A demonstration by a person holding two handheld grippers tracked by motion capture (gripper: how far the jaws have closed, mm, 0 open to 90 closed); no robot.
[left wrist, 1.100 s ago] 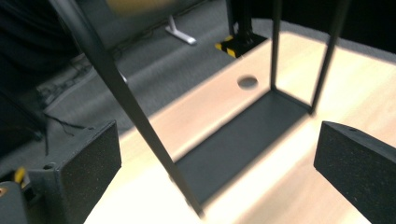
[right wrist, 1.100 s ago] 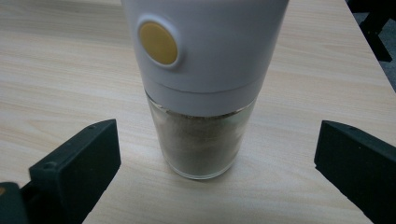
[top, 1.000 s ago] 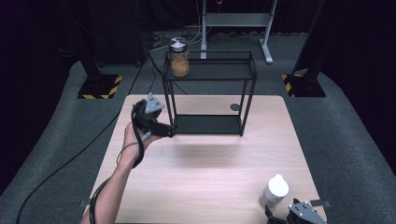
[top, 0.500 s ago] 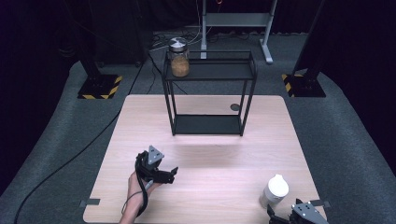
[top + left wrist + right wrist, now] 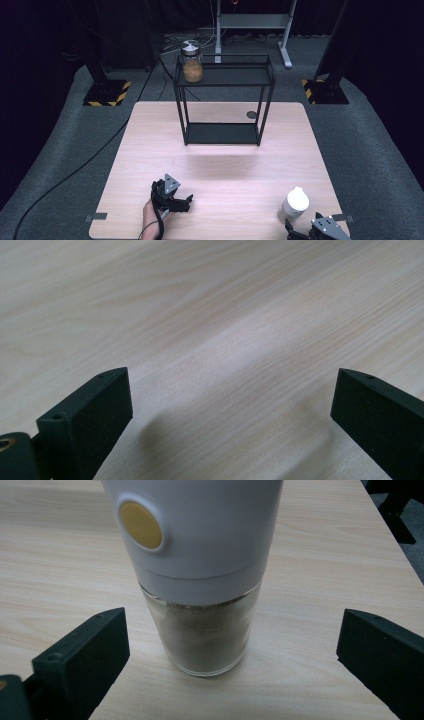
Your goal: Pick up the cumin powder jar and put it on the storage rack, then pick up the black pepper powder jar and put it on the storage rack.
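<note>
At the frame's lower right, the right hand-held gripper point(image 5: 320, 231) was wide open by the grinder point(image 5: 200, 575), likely to grab it, while the left hand-held gripper point(image 5: 172, 196) sat open over bare tabletop point(image 5: 235, 170).

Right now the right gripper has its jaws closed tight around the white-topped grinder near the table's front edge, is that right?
Not quite. The right gripper has its jaws wide open on either side of the white-topped grinder, not touching it, as the right gripper view shows. The grinder does stand near the table's front edge.

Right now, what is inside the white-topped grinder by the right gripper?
The grinder holds brownish ground powder behind its clear glass base. The opaque white top hides whatever is inside above that.
</note>
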